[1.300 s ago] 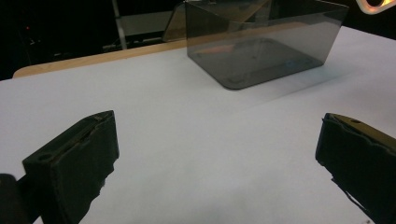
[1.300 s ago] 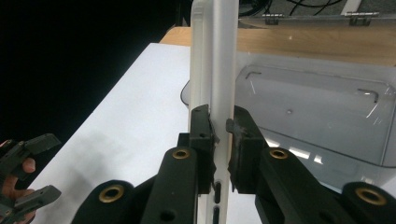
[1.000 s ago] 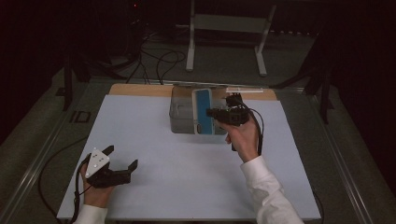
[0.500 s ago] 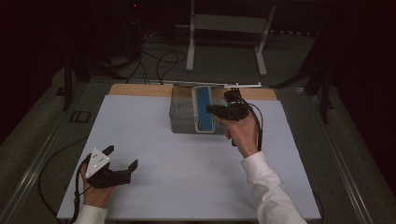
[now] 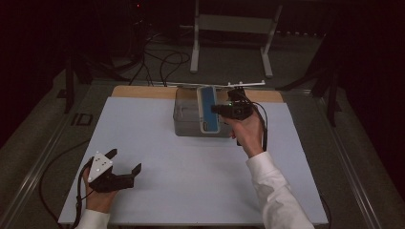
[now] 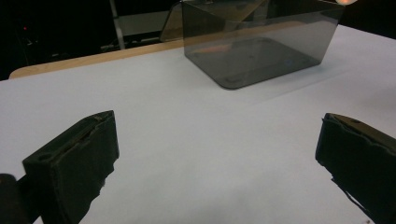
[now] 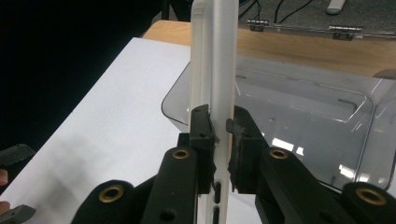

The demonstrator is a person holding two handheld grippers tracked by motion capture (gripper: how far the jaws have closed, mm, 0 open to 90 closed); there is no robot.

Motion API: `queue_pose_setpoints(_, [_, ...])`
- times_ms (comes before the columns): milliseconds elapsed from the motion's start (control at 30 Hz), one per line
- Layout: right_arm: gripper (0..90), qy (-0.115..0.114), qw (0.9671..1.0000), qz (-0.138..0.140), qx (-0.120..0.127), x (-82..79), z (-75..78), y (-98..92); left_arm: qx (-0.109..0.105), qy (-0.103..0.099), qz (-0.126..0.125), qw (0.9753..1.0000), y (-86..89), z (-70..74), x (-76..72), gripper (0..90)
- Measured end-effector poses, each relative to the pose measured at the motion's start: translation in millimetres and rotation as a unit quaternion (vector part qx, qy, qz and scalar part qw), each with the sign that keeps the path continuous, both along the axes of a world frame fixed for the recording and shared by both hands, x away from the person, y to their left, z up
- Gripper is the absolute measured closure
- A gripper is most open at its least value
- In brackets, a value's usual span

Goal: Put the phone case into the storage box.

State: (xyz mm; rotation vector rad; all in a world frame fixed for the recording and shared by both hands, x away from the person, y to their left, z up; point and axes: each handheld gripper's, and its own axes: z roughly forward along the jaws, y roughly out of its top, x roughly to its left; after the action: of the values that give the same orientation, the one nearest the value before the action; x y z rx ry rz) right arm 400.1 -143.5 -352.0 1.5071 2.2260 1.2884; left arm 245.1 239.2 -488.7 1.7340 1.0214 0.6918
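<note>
My right gripper [image 5: 217, 109] is clamped on the near end of a phone in a blue case [image 5: 208, 109], both jaws pressed against its flat faces; in the right gripper view the slab [image 7: 217, 70] rises edge-on straight ahead of my jaws. It sits over the clear plastic bin [image 5: 187, 118], which lies just beyond and below the jaws, lid [image 7: 299, 29] hinged open at the far side.

Progress, as I judge it: pickup done, carry done, phone now over the bin's mouth. Left: lower it inside, let go, then perhaps close the lid. I cannot tell whether the phone's lower edge already touches the bin floor.

Orientation: long axis runs away from me along the jaws' line, toward the table's far edge; the blue back shows in the high view (the edge with slots is nearest my grip).

My left gripper [image 5: 125, 163] rests on the white table sheet [image 5: 191, 191], well off to the near left, jaws spread wide, holding nothing. The bin [image 6: 254, 42] is far ahead of it.
</note>
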Motion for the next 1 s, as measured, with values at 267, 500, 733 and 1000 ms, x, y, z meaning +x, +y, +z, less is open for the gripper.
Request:
queue_pose_setpoints(267, [82.0, 0.002, 1.0000, -0.004, -0.007, 4.2, 0.2, 1.0, 0.000, -0.001, -0.001, 1.0000, -0.3, 0.2, -0.2, 0.3])
queue_pose_setpoints(500, [81.9, 0.005, 0.9998, -0.011, -0.014, 9.8, 0.6, -0.1, 0.000, -0.001, -0.001, 1.0000, -0.3, 0.1, -0.2, 0.3])
queue_pose_setpoints(733, [81.9, 0.005, 0.9996, -0.015, -0.021, 14.1, 3.4, -0.4, 0.001, 0.000, -0.001, 1.0000, -0.5, 0.0, -0.2, 0.3])
queue_pose_setpoints(1000, [81.9, 0.007, 0.9994, -0.021, -0.028, 19.5, 6.4, -0.3, 0.000, 0.000, -0.002, 1.0000, -0.8, 0.3, -0.5, 0.3])
